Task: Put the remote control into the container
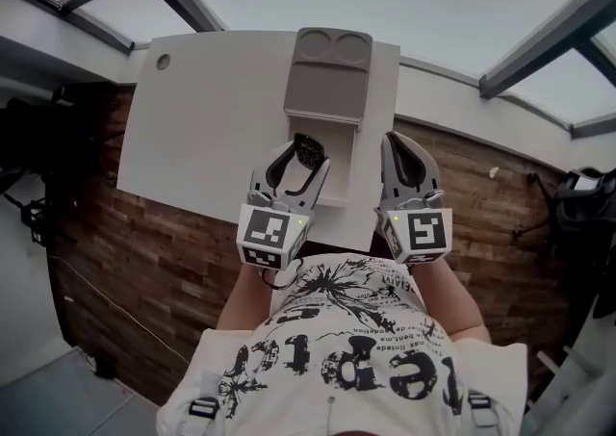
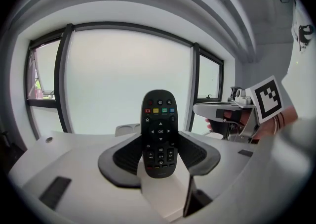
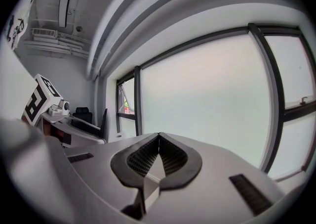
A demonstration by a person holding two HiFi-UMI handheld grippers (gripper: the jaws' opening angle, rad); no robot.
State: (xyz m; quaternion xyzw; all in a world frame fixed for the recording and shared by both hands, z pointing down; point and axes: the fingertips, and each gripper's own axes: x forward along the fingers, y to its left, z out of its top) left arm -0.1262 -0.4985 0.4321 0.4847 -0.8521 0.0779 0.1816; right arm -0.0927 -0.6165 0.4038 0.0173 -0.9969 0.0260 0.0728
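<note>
A black remote control [image 2: 159, 136] with coloured buttons stands upright between the pads of my left gripper [image 2: 159, 155], which is shut on its lower half. From the head view the remote [image 1: 308, 151] and the left gripper [image 1: 304, 159] hover over the near end of a long grey container [image 1: 327, 78] that lies on the white table [image 1: 212, 116]. My right gripper [image 1: 400, 143] is just right of the container, shut and empty; in its own view the right gripper [image 3: 158, 144] has its pads touching.
The container has two round cup hollows at its far end [image 1: 337, 41]. A round cable hole [image 1: 162, 62] marks the table's far left corner. Big windows fill the background. The right gripper's marker cube [image 2: 266, 98] shows in the left gripper view.
</note>
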